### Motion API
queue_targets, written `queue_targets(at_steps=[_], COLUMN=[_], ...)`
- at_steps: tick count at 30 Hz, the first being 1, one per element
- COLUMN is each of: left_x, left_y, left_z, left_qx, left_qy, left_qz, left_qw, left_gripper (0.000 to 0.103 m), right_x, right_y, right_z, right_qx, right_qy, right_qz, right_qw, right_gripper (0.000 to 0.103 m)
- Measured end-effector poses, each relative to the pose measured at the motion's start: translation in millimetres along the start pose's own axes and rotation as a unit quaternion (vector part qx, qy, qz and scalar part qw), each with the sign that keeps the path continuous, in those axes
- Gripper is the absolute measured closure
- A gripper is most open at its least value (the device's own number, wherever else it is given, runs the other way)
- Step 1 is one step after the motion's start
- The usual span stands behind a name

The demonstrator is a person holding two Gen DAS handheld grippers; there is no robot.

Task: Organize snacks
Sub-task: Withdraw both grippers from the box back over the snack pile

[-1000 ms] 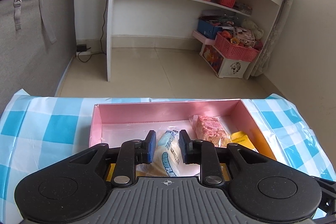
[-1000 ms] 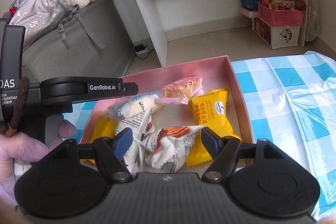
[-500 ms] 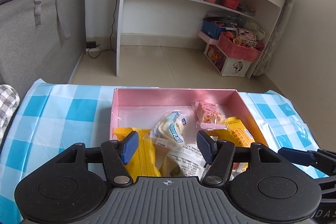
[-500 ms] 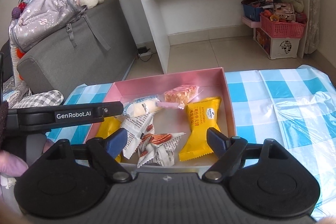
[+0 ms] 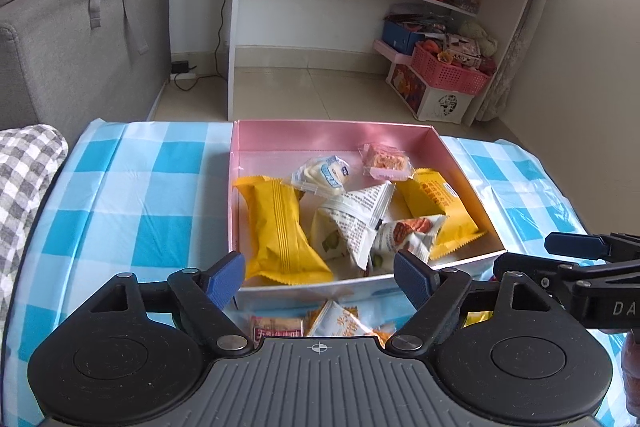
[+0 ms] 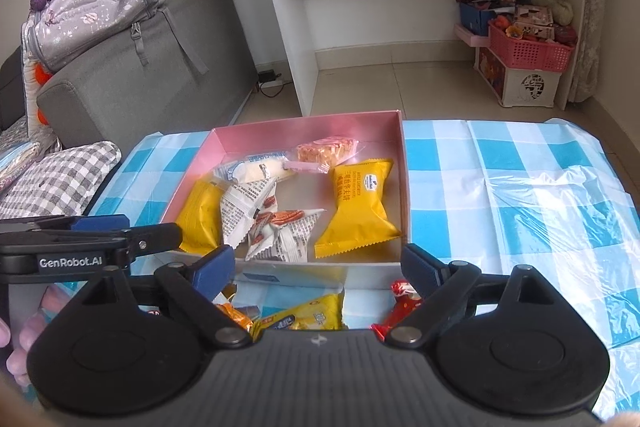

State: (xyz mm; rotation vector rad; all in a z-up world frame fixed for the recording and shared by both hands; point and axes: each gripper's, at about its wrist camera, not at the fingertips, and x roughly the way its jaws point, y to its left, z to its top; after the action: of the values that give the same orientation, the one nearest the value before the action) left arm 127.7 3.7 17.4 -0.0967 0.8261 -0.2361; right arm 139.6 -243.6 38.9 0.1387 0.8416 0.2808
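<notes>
Where legible, left gripper (image 6: 100,231) reads "GenRobot.AI".

We carried two matching handheld grippers, the left gripper (image 5: 319,277) and the right gripper (image 6: 318,269), each built of matte black plastic with a ribbed grey housing marked by a small crosshair, two round black discs at the sides, and silver pivot screws on the angled finger links. Each finger ended in a dark blue ribbed pad (image 5: 222,275). White lettering reading "GenRobot.AI" ran along the side of the left one as seen from the right wrist, and the pink glove (image 6: 20,337) on our left hand showed beneath it.
</notes>
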Motion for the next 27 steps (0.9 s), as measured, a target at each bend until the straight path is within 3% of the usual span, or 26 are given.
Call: queue_targets(at_steps=[13, 27], left_x=[-37.4, -37.2], left_y=[-4.7, 23.2], left_z=[-33.7, -74.1], left_qx=[0.0, -0.023], left_qy=[0.015, 0.023], left_qz=[0.017, 0.028], left_qw=[0.9997, 0.9991], left_gripper=[0.009, 0.006], right_x=[-13.8, -8.3], right_y=[-2.8, 4.4], right_z=[-14.6, -37.9], right_qx=[0.018, -0.002], right_qy=[0.024, 0.039], right_qz=[0.0, -0.009], right_qw=[1.0, 0.999], right_gripper=[0.008, 0.007])
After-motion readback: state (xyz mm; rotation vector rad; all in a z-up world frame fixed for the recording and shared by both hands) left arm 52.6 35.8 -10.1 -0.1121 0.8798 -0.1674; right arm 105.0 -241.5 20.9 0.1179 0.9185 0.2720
